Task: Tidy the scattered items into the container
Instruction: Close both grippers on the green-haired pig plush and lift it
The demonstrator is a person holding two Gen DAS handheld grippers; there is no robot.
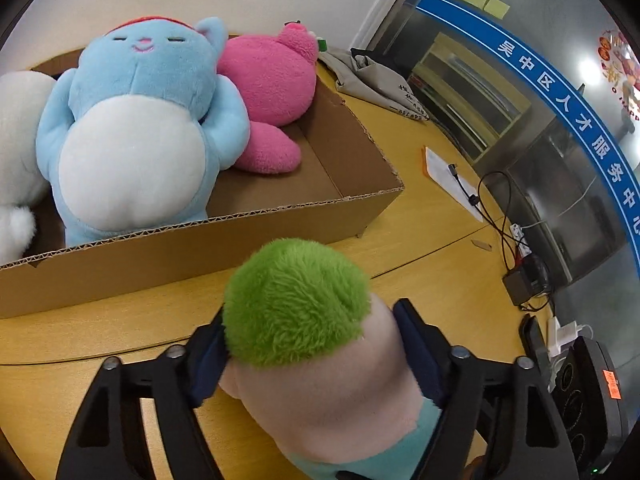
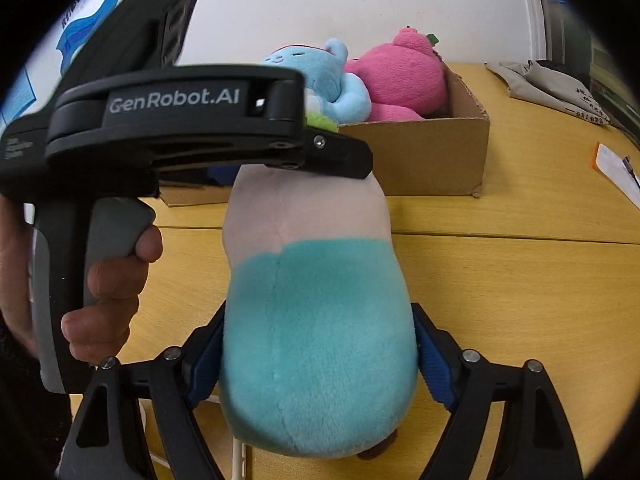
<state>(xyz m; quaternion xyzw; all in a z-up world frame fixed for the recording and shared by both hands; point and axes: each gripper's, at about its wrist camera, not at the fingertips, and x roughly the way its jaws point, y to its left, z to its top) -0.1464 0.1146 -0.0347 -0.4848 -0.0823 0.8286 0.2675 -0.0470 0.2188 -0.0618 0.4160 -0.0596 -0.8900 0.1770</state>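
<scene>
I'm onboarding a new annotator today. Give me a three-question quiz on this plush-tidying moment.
1. True or false: the green-haired plush already lies inside the cardboard box.
2. Which toy sits between the white plush and the pink plush in the box? A) a yellow duck B) the blue plush C) a red car
3. Fill in: the right gripper has its pads at the toy's ____ lower part, while the left gripper brackets it near the head.

Key: 1 false, it stands on the wooden table in front of the box; 2 B; 3 teal.
</scene>
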